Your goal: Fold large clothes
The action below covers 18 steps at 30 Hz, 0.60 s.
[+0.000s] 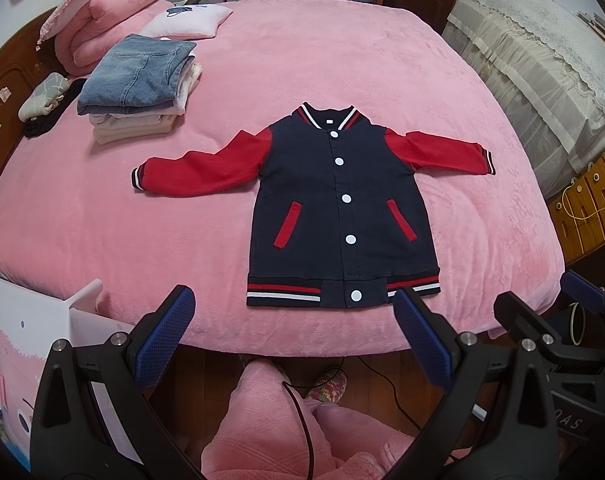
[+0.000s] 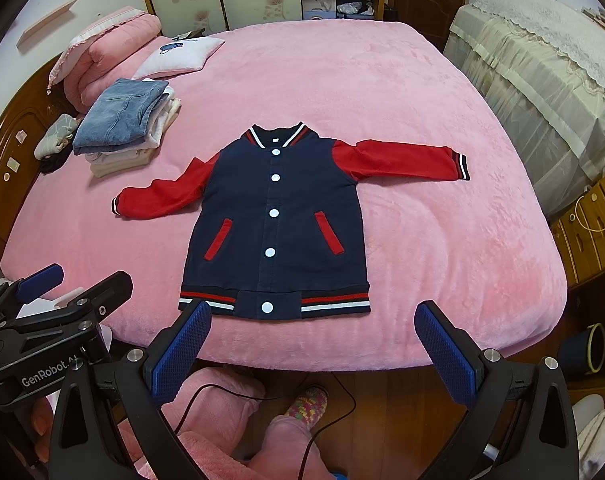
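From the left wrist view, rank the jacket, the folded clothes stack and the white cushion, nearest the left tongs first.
1. Jacket, straight ahead of the left tongs.
2. Folded clothes stack, farther back, left.
3. White cushion, beyond the stack.

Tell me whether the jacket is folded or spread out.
Spread out. The jacket lies flat, front up on the bed, snaps shut, both red sleeves stretched sideways, nothing folded over.

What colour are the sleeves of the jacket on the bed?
The sleeves are red, with striped cuffs in navy, red and white. The right wrist view shows them best.
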Each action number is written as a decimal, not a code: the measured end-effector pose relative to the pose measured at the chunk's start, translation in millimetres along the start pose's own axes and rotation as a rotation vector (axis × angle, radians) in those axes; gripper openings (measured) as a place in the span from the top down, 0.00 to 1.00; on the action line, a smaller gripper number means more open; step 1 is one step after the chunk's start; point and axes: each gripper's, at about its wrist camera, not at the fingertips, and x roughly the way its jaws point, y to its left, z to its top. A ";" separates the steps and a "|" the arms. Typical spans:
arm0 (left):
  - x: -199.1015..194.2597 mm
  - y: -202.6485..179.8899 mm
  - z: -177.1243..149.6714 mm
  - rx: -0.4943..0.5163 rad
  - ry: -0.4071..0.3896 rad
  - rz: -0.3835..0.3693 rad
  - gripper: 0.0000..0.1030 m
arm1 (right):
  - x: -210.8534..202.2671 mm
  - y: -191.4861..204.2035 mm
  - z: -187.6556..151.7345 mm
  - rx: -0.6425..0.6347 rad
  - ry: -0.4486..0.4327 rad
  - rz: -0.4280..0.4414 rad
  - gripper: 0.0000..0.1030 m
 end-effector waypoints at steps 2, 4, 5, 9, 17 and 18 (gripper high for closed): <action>0.0 0.0 0.0 0.000 -0.001 0.000 0.04 | -0.1 -0.2 0.0 0.000 0.000 0.000 0.00; 0.1 0.0 -0.1 0.000 0.000 0.001 0.04 | 0.3 -0.6 -0.2 0.001 0.001 0.000 0.00; 0.0 0.0 0.0 0.000 0.000 0.000 0.04 | 0.3 -0.7 -0.3 0.001 0.001 0.000 0.00; 0.1 0.0 0.0 0.000 0.001 0.000 0.04 | 0.6 -1.4 -0.8 0.001 0.001 0.000 0.00; 0.1 0.0 0.1 0.001 0.000 0.001 0.04 | 0.9 -3.3 -0.8 0.001 0.001 0.000 0.00; 0.2 0.0 0.0 0.001 0.001 0.000 0.04 | 0.8 -3.6 -0.6 0.001 0.001 0.000 0.00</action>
